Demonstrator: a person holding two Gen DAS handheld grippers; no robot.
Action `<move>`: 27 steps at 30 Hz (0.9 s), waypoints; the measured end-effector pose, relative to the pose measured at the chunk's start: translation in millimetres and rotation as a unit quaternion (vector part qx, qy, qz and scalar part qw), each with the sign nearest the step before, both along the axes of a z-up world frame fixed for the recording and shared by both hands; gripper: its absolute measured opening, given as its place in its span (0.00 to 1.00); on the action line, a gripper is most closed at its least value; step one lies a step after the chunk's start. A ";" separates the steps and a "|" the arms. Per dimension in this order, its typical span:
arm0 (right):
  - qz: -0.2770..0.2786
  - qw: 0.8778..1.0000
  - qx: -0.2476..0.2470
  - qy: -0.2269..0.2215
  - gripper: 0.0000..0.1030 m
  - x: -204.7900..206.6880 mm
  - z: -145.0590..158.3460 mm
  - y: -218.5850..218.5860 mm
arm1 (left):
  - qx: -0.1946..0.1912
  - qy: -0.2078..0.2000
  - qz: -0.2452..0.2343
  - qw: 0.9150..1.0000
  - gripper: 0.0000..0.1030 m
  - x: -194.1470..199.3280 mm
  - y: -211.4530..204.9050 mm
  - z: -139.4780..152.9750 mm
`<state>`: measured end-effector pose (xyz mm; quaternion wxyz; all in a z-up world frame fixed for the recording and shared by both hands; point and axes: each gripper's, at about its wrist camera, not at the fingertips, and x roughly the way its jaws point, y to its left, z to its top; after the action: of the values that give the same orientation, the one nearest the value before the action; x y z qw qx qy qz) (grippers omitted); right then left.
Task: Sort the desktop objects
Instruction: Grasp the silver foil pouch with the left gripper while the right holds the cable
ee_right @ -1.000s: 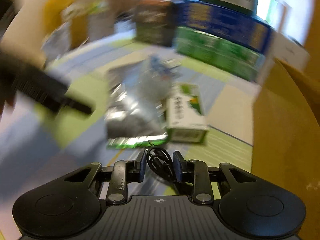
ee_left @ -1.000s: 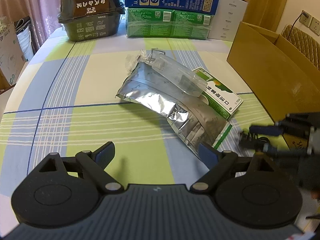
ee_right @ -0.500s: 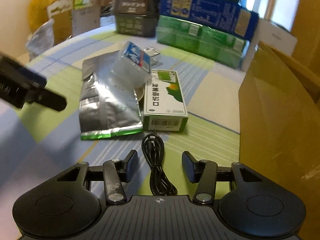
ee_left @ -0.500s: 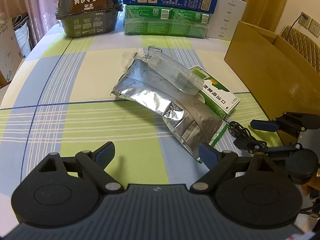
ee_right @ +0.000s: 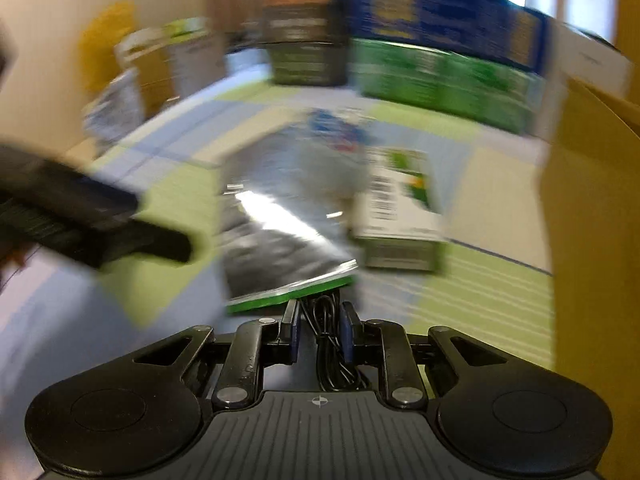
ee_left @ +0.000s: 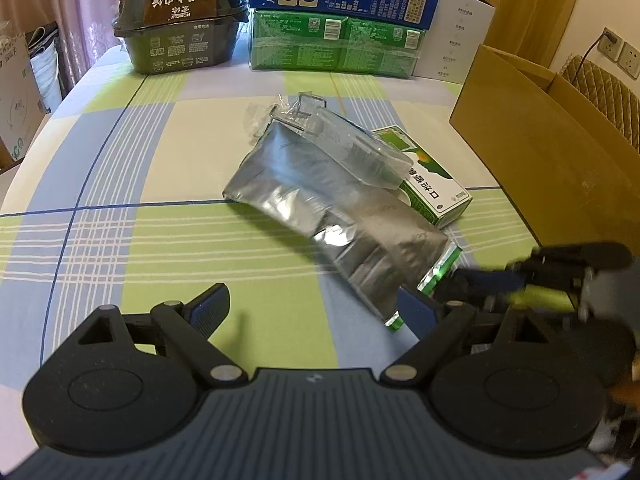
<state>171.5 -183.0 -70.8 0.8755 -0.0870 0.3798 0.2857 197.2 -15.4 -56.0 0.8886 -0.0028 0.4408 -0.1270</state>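
Black coiled cable (ee_right: 327, 340) is the thing in hand, though from the left wrist view it is hidden: only the right gripper (ee_left: 480, 280) shows, blurred, low at the right edge of the checked green-and-blue cloth surface (ee_left: 120, 208), close to the near corner of the crinkled silver foil pouch (ee_left: 340, 220). The left gripper (ee_left: 316, 308) hangs over the near part of the surface with its jaws spread wide and nothing between them. A clear plastic blister pack (ee_left: 340, 140) lies on the pouch, a green-and-white carton (ee_left: 432, 184) sits just beside it on the right, and an open brown cardboard box (ee_left: 540, 152) stands further right.

From the right wrist view, heavily smeared, the right gripper (ee_right: 319, 326) is clamped on the cable, whose loops bunch between the blue pads (ee_right: 294, 328). The pouch's green edge lies just ahead of the fingertips and the cardboard box (ee_right: 592, 240) fills the right side.

Judging from this, the step is carrying the cable to the box. Lift straight up first so trailing loops clear the pouch edge, keep the grip firm, and release only above the opening.
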 end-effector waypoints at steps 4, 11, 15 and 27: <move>0.027 0.999 0.009 0.016 0.17 -12.1 -1.0 10.1 | -0.011 0.000 0.000 1.000 0.86 1.7 -1.9 0.2; -0.066 0.998 -0.005 0.014 0.16 3.5 1.8 -17.6 | -0.009 -0.001 0.003 1.000 0.86 3.0 -2.5 0.7; -0.023 1.000 0.019 0.002 0.16 0.4 6.2 -10.6 | -0.010 -0.002 0.005 1.000 0.86 2.4 -2.2 0.7; -0.049 0.999 0.000 0.013 0.16 3.0 1.8 -17.2 | -0.008 -0.006 0.015 1.000 0.85 21.8 -10.0 -10.5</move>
<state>174.6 -200.2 -69.0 0.8833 -0.0643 0.3951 0.2440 219.0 -25.4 -66.5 0.8929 -0.0162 0.4344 -0.1171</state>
